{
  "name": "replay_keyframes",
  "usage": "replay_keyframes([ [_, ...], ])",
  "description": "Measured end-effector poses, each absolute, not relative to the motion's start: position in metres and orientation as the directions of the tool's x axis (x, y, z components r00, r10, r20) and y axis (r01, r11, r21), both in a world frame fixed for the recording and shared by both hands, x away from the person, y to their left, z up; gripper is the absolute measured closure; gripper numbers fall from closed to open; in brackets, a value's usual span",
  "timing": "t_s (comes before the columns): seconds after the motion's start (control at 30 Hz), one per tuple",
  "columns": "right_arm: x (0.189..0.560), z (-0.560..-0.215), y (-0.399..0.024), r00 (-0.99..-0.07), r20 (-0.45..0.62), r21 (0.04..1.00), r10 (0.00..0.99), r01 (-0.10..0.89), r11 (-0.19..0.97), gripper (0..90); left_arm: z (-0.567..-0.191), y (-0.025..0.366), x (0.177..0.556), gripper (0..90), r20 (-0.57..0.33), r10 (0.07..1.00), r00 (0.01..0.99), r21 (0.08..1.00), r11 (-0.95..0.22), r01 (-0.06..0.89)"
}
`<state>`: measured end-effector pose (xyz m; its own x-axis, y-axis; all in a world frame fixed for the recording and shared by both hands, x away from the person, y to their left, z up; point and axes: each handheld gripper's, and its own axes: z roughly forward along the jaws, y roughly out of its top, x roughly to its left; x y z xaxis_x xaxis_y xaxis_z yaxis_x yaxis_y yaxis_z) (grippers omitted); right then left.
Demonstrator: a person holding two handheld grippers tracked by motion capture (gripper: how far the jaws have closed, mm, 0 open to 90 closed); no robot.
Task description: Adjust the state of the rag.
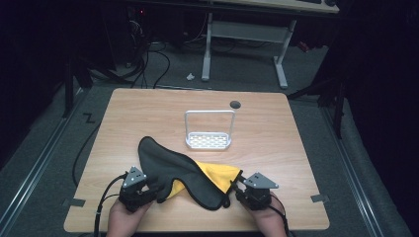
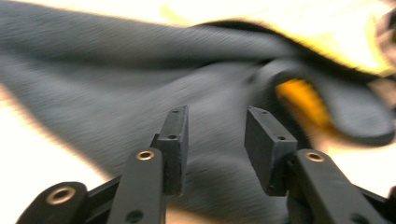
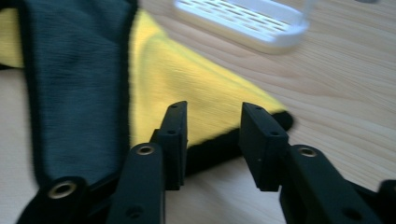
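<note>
Lying rumpled, ribbed grey-and-yellow cloth [image 1: 183,173] with black hem.

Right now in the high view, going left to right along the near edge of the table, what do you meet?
Left tool → grey-and-yellow cloth → right tool, both tools open at the cloth's ends.

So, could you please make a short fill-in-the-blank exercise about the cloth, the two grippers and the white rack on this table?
1. The cloth is dark grey on one side and ____ on the other.
2. The white rack stands on the wooden table on the ____ side of the cloth from the person.
3. The jaws of the right gripper are ____, with the cloth's black-edged corner under them.
4. The left gripper points at the ____ part of the cloth.

Missing words: yellow; far; open; grey
</note>
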<state>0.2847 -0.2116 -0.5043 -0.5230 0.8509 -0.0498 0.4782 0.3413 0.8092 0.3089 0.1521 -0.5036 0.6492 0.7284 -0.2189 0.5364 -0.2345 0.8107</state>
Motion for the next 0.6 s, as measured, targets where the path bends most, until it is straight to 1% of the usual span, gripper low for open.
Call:
replay_keyframes([
  [0.03, 0.283, -0.504, -0.206, -0.540, -0.050, 0.810, 0.840, 0.471, 0.350, 57.6, -0.503, 0.148, 0.307, 56.4, -0.225, 0.707, 0.670, 0.814, -0.241, 0.528],
  [0.07, 0.281, -0.505, -0.194, -0.576, -0.038, 0.808, 0.817, 0.464, 0.364, 51.4, -0.504, 0.142, 0.306, 53.3, -0.226, 0.690, 0.688, 0.815, -0.252, 0.521],
  [0.1, 0.281, -0.507, -0.188, -0.593, -0.036, 0.799, 0.804, 0.467, 0.380, 48.6, -0.505, 0.137, 0.305, 53.2, -0.221, 0.682, 0.697, 0.810, -0.269, 0.521],
  [0.13, 0.281, -0.510, -0.183, -0.607, -0.042, 0.786, 0.793, 0.471, 0.402, 48.4, -0.511, 0.128, 0.305, 53.5, -0.205, 0.672, 0.712, 0.797, -0.308, 0.520],
  [0.17, 0.281, -0.514, -0.178, -0.617, -0.058, 0.770, 0.785, 0.472, 0.428, 49.1, -0.511, 0.128, 0.305, 54.6, -0.205, 0.672, 0.712, 0.797, -0.308, 0.520],
  [0.23, 0.282, -0.521, -0.172, -0.625, -0.103, 0.738, 0.773, 0.473, 0.481, 56.2, -0.517, 0.121, 0.304, 56.8, -0.190, 0.667, 0.721, 0.778, -0.346, 0.525],
  [0.27, 0.284, -0.523, -0.172, -0.625, -0.118, 0.723, 0.772, 0.479, 0.498, 61.3, -0.519, 0.119, 0.304, 57.4, -0.194, 0.663, 0.723, 0.771, -0.352, 0.530],
  [0.3, 0.284, -0.523, -0.172, -0.625, -0.118, 0.723, 0.772, 0.479, 0.498, 61.3, -0.521, 0.118, 0.304, 57.4, -0.198, 0.660, 0.725, 0.768, -0.355, 0.533],
  [0.33, 0.285, -0.525, -0.172, -0.624, -0.124, 0.709, 0.771, 0.487, 0.509, 65.6, -0.522, 0.117, 0.304, 57.8, -0.199, 0.659, 0.725, 0.764, -0.359, 0.536],
  [0.37, 0.287, -0.525, -0.178, -0.611, -0.121, 0.707, 0.782, 0.500, 0.500, 75.7, -0.523, 0.116, 0.304, 58.3, -0.204, 0.654, 0.728, 0.756, -0.367, 0.542],
  [0.5, 0.288, -0.524, -0.192, -0.578, -0.146, 0.699, 0.803, 0.514, 0.498, 78.3, -0.527, 0.114, 0.302, 58.3, -0.221, 0.639, 0.737, 0.748, -0.373, 0.548],
  [0.53, 0.288, -0.523, -0.204, -0.547, -0.134, 0.699, 0.826, 0.539, 0.470, 78.6, -0.528, 0.112, 0.301, 58.5, -0.216, 0.633, 0.744, 0.749, -0.382, 0.542],
  [0.6, 0.286, -0.521, -0.218, -0.517, -0.129, 0.702, 0.846, 0.554, 0.446, 78.6, -0.529, 0.105, 0.296, 58.6, -0.201, 0.612, 0.765, 0.749, -0.407, 0.523],
])
